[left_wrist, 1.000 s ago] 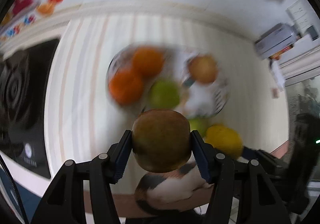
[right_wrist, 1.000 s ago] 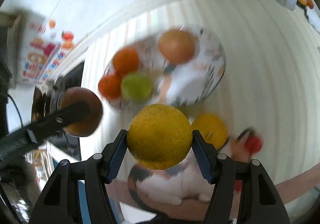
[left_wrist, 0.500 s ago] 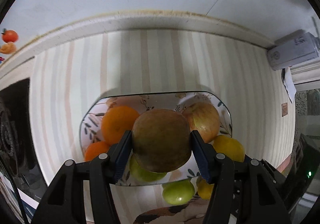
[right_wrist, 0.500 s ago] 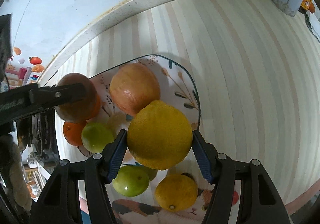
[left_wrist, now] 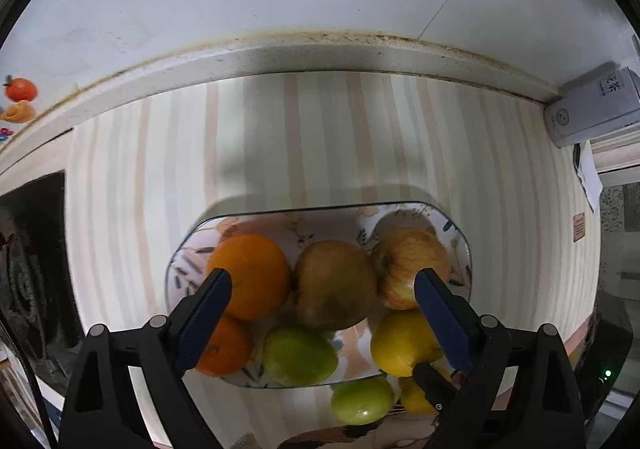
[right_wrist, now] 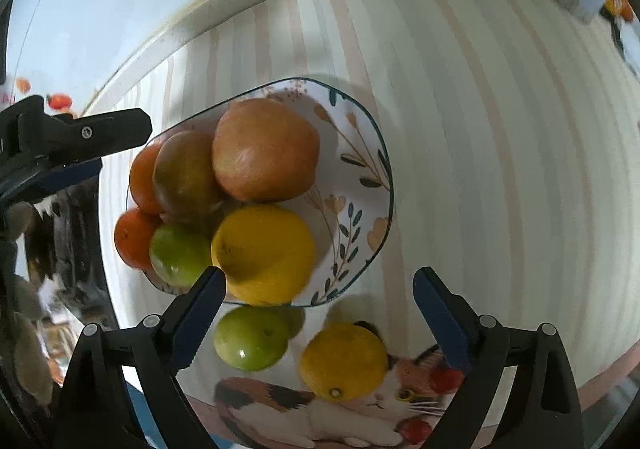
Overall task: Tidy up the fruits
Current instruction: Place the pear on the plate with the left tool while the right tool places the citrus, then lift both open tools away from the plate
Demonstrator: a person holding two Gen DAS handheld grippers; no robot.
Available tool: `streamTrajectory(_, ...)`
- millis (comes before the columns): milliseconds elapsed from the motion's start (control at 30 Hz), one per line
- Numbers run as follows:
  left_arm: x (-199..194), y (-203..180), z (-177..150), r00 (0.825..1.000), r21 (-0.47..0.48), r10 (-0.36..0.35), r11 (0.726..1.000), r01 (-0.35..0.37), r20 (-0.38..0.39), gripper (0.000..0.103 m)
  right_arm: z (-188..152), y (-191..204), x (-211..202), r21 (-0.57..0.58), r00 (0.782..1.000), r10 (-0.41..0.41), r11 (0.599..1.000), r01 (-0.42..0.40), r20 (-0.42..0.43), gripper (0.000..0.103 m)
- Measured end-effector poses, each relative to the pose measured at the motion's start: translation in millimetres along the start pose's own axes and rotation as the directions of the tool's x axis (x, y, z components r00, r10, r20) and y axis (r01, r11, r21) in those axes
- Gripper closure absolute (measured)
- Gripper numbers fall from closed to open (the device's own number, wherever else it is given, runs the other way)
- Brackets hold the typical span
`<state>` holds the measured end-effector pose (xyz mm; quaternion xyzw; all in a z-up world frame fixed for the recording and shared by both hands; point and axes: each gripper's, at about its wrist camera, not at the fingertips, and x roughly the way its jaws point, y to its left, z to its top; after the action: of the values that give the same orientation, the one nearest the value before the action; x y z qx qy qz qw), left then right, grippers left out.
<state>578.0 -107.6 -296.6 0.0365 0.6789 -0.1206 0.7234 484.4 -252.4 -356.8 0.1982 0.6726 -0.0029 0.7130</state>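
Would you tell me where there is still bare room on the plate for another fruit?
The plate is bare along its right side, between the apple, the lemon and the rim. Its left half is crowded with oranges, a green fruit and a brownish fruit.

Between the jaws, a white plate [right_wrist: 356, 185] printed with orange flowers and dark leaves holds orange, green, yellow and reddish fruit on a cream-striped cloth [right_wrist: 500, 129].

A: Left gripper [left_wrist: 322, 311]: matte black plastic fingers; dark blue ribbed pads; round silver screw heads along each arm.
B: Right gripper [right_wrist: 320, 309]: same black build; blue pads with serrated edges; silver screws in pairs each side.
A: No hand or sleeve visible.
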Motion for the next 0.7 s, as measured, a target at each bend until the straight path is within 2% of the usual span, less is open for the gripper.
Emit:
streamTrajectory(167,-18,12,-20,0.997,-0.016,0.051,0.999,-0.051,0.062,0.01,-13,6,-11,-0.04,0.999,-0.045,0.998,0.046,0.026,0.006)
streamTrajectory(400,-44,28,-66,0.985,-0.062,0.109,0.993,-0.101,0.137,0.01,-36,26,-30,-0.11,0.993,-0.089,0.989,0.098,0.082,0.006)
streamTrajectory(700,-68,44,-126,0.973,-0.11,0.127,0.988,-0.107,0.192,0.01,-75,49,-66,-0.189,0.983,-0.105,0.973,0.132,0.148,0.006)
